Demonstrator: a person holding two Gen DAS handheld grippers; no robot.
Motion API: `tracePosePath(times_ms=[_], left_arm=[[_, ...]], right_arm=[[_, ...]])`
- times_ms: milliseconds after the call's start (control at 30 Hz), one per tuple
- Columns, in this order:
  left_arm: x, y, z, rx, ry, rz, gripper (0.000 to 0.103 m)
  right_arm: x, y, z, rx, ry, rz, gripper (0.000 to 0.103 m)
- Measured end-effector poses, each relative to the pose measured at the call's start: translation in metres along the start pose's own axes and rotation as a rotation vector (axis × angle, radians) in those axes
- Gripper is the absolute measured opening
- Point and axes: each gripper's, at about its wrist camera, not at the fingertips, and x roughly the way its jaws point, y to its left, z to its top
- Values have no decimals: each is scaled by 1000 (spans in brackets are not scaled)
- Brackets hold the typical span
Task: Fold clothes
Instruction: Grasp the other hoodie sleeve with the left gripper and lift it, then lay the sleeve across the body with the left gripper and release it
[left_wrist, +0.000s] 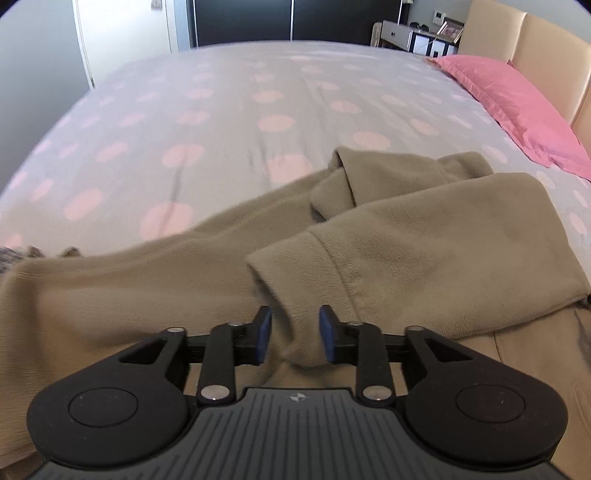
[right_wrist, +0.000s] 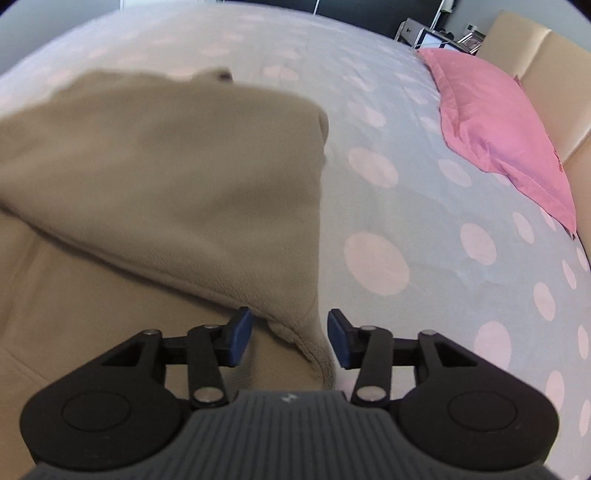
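Observation:
A tan fleece garment (left_wrist: 424, 236) lies spread on the bed, with a folded sleeve cuff near the middle of the left wrist view. My left gripper (left_wrist: 295, 338) is open, its blue pads on either side of a fold of the fleece, not closed on it. In the right wrist view the same garment (right_wrist: 166, 177) fills the left half. My right gripper (right_wrist: 290, 339) is open, with the garment's fuzzy corner edge between the jaws, not pinched.
The bed has a grey cover with pink dots (left_wrist: 258, 110). A pink pillow (left_wrist: 517, 107) lies at the right by a beige headboard (left_wrist: 546, 40); the pillow also shows in the right wrist view (right_wrist: 498, 129). A dark patterned item (left_wrist: 11, 254) peeks in at the left edge.

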Motion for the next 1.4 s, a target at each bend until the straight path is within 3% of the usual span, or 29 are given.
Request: tracePosePath(times_ms=[67,300,433,533,633,700,733,767,833,1033,1233,1300,1400], left_arm=[[-20,9,-2,-1,-22,30,38],[-86,68,-16,-97,-47,233,48],[-102,101,-35,-164,-39,353,60],[-103,124,-52,-209,-21,390,63],[-97,135,-64,-246,15,354,61],[-94,141,-70,-272,29,336,48],[-95,144,-70,-294,25,320,30],[-96,146,-71,-316,19,304,22],[-102,147,-70,-332,-7,285,18],[-131,127,-52,-299,-131,218,14],[-166,85,-1,-241,-263,92,14],[-171,63,19,-196,-286,35,14],[-162,19,45,-93,-260,-9,14]], right_arm=[[-17,0,7,41,-46,26,70],[-60,26,20,43,-160,79,71],[-73,40,20,40,-164,90,71],[-76,45,19,48,-156,81,71],[-80,49,16,63,-148,77,71],[-84,52,13,76,-149,79,71],[-85,53,11,82,-150,79,71],[-86,54,9,86,-149,80,71],[-86,57,6,90,-144,80,71],[-81,59,6,91,-130,75,71],[-72,61,8,117,-98,103,71],[-68,63,10,110,-93,109,71],[-66,63,14,107,-90,113,71]])
